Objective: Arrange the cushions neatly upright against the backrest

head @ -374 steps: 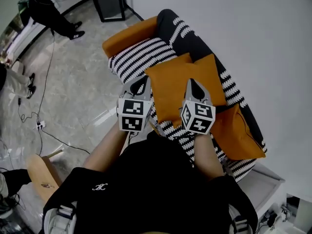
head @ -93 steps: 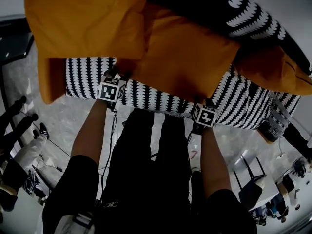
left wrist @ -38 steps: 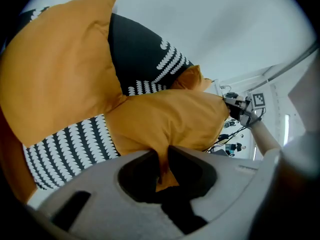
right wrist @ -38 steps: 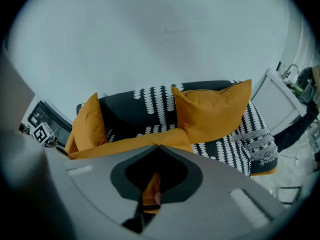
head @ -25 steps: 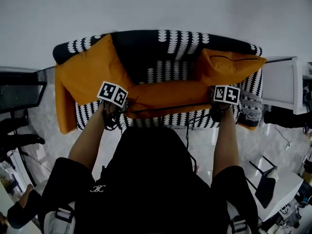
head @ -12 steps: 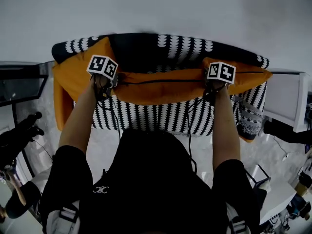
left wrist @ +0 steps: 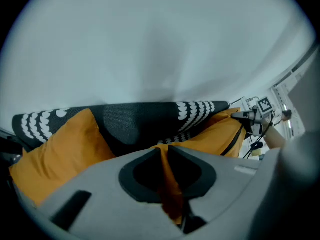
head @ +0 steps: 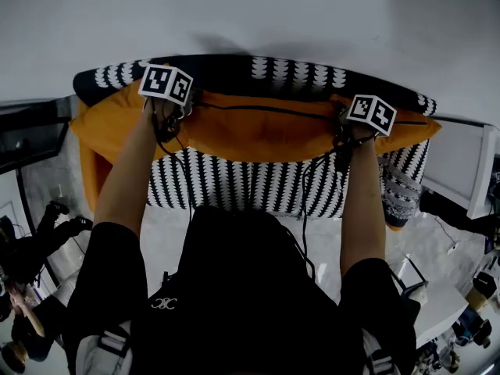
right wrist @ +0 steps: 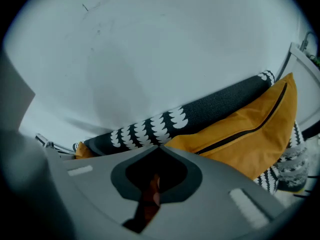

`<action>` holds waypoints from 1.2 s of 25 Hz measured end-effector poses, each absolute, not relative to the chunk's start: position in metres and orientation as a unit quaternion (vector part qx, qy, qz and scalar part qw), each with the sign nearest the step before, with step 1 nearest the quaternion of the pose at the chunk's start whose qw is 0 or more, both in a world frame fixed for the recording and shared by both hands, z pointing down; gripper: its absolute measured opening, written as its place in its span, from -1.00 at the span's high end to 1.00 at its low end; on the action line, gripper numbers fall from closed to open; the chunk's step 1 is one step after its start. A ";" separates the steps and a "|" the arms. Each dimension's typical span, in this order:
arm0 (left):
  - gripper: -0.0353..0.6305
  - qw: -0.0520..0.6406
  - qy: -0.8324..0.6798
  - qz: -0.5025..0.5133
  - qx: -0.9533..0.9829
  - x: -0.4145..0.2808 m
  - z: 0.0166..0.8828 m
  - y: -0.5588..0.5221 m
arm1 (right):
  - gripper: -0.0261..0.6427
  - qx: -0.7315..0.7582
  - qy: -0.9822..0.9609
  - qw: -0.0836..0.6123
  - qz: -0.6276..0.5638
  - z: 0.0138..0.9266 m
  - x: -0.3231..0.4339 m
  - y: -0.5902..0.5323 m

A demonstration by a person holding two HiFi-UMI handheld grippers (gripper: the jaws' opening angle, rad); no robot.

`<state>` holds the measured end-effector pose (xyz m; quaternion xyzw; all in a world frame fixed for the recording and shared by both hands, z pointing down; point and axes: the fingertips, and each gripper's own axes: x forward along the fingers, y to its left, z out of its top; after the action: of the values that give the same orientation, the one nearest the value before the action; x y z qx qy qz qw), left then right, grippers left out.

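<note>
As left tongs tighten on cushion (right tongs clamped), arms outstretched

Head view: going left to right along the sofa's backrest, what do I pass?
In order: left orange cushion → left gripper, its fingers just closed further on orange fabric → middle orange cushion → right gripper → right orange cushion → white table.

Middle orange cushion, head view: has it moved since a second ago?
Yes. The middle orange cushion has gone from the front edge of the striped seat back against the dark backrest.
</note>
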<state>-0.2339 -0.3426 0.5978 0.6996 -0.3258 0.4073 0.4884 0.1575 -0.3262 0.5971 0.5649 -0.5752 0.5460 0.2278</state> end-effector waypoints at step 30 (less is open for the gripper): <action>0.87 0.340 -0.502 0.239 0.759 -0.295 0.510 -0.347 | 0.90 0.592 -0.695 0.163 0.374 0.495 0.050 -0.334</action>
<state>-0.2945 -0.3470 0.5102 0.7585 -0.5023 0.2389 0.3396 0.0499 -0.3337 0.4945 0.5920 -0.6951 0.3741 0.1625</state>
